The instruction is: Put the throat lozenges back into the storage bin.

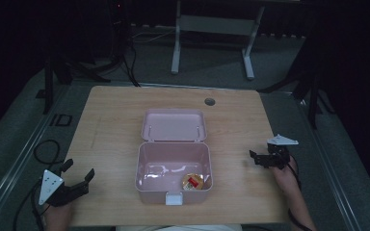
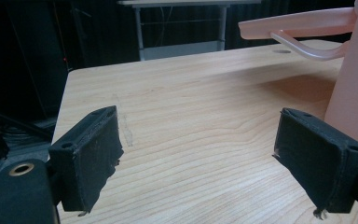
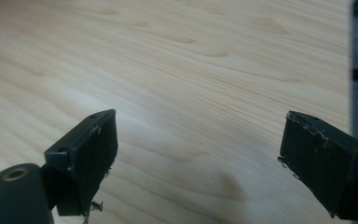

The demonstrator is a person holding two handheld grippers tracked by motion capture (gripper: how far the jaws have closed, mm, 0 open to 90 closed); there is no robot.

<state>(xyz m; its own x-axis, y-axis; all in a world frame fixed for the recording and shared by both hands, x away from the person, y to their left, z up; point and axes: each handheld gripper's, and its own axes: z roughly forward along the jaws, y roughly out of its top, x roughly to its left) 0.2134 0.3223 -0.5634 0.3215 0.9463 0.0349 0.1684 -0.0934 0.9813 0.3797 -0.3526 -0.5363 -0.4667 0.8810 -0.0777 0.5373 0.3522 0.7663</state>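
Pale wood-grain table [image 1: 111, 125] under dim light, dark floor around it. At its middle sits a smooth pink plastic box [image 1: 173, 171], lid [image 1: 174, 125] flung back, a small round orange snack [image 1: 192, 181] in its near right corner. Left gripper [image 1: 79, 174] and right gripper [image 1: 256, 157] rest well apart from it, jaws spread, holding nothing.

Pink lidded box [image 1: 173, 166] open at table centre, small round snack [image 1: 192, 181] inside.
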